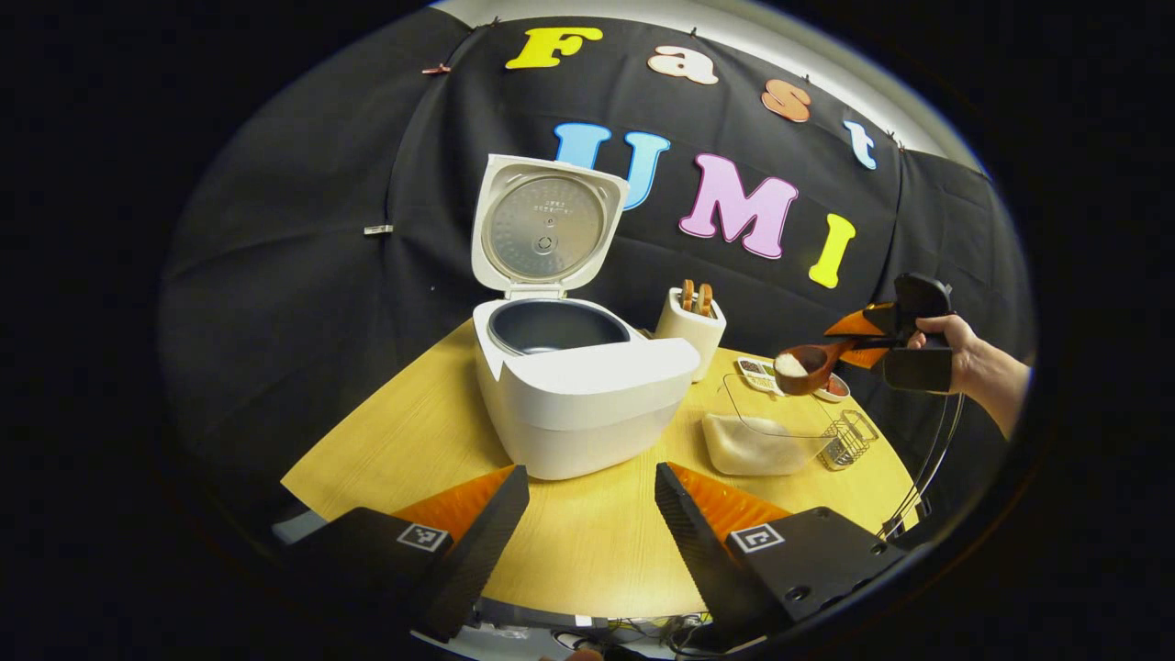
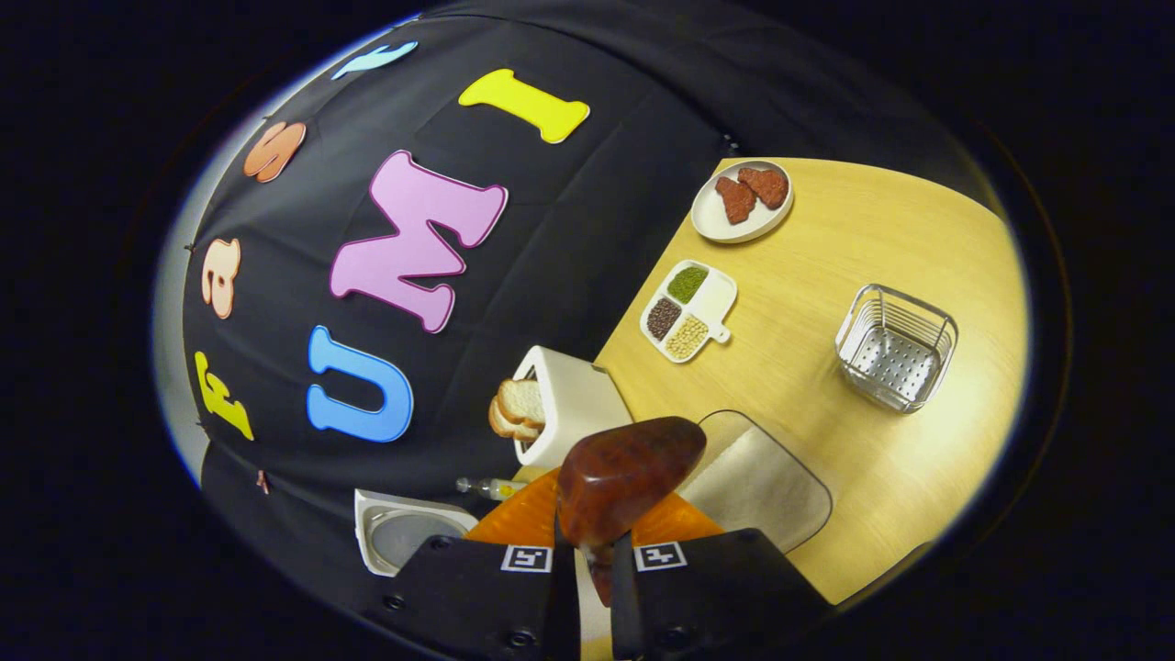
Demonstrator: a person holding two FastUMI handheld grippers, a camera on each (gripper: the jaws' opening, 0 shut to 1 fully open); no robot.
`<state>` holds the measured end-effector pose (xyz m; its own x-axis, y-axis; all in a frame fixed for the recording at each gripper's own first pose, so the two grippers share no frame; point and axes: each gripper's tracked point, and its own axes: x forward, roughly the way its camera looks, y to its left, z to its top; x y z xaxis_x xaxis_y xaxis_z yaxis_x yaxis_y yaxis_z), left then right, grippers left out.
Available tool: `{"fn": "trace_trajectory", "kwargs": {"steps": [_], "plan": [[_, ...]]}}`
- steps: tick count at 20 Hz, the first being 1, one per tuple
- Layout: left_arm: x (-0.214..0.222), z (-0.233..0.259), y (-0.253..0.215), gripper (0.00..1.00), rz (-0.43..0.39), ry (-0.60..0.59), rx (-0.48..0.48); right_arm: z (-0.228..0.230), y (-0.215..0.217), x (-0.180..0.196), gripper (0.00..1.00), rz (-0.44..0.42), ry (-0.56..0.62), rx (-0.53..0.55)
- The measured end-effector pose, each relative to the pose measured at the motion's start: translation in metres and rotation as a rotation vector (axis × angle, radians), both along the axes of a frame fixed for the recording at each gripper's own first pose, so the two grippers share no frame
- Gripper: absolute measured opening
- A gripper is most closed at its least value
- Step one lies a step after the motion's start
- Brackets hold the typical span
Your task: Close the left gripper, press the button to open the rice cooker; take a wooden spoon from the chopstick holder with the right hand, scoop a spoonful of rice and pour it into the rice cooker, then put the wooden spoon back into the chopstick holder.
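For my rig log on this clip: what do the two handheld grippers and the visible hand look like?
Both are blocky black units. The left gripper has two long flat fingers, each bearing a square black-and-white tag at its base. The right gripper carries the same paired tags; in the left gripper view it trails thin dark cables. The hand gripping it is bare, with no sleeve in sight.

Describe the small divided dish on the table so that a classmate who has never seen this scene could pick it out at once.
Start at the white rice cooker on the wooden table, then pass the chopstick holder beside it. The divided dish lies just beyond, near the round plate of reddish-brown pieces. It alone has compartments, holding green, dark and pale grains.
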<state>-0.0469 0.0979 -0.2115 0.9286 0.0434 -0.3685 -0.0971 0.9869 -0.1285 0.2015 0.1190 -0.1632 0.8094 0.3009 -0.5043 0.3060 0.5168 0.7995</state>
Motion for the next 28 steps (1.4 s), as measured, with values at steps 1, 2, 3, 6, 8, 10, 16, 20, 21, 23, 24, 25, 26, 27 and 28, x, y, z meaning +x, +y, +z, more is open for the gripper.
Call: {"fn": "trace_trajectory", "kwargs": {"steps": [1,2,3,6,8,10,16,20,21,23,24,25,26,27,28], "plan": [[-0.001,-0.004,0.000,0.95,0.007,0.005,-0.009,0.007,0.009,0.002,0.18,0.013,-0.012,0.011],[-0.003,-0.005,0.001,0.96,0.013,0.008,-0.017,0.014,0.018,0.005,0.18,0.024,-0.023,0.024],[-0.007,-0.004,0.004,0.96,0.021,0.007,-0.020,0.022,0.028,0.008,0.18,0.035,-0.031,0.040],[-0.009,-0.002,0.011,0.96,0.037,0.001,-0.020,0.035,0.061,0.013,0.18,0.081,-0.041,0.088],[-0.013,-0.005,0.019,0.96,0.052,0.003,-0.017,0.039,0.083,0.015,0.18,0.112,-0.054,0.080],[-0.016,-0.009,0.029,0.96,0.072,0.011,-0.025,0.044,0.106,0.016,0.17,0.150,-0.057,0.085],[-0.017,-0.013,0.060,0.96,0.117,0.022,-0.032,0.064,0.171,0.029,0.17,0.200,-0.057,0.179],[-0.015,-0.014,0.079,0.95,0.149,0.025,-0.041,0.075,0.221,0.035,0.18,0.267,-0.069,0.187],[-0.014,-0.014,0.083,0.96,0.157,0.024,-0.051,0.079,0.232,0.035,0.18,0.283,-0.078,0.183],[-0.015,-0.015,0.092,0.96,0.173,0.025,-0.069,0.085,0.257,0.040,0.18,0.318,-0.110,0.138],[-0.016,-0.014,0.095,0.96,0.178,0.023,-0.075,0.086,0.268,0.043,0.17,0.333,-0.138,0.099],[-0.016,-0.015,0.099,0.96,0.183,0.025,-0.075,0.087,0.275,0.045,0.17,0.351,-0.171,0.048],[-0.018,-0.016,0.104,0.96,0.190,0.035,-0.064,0.088,0.284,0.046,0.17,0.377,-0.211,-0.015],[-0.017,-0.016,0.109,0.96,0.196,0.041,-0.051,0.087,0.294,0.044,0.17,0.408,-0.251,-0.079],[-0.017,-0.013,0.113,0.96,0.201,0.038,-0.044,0.086,0.304,0.045,0.17,0.437,-0.294,-0.135]]}}
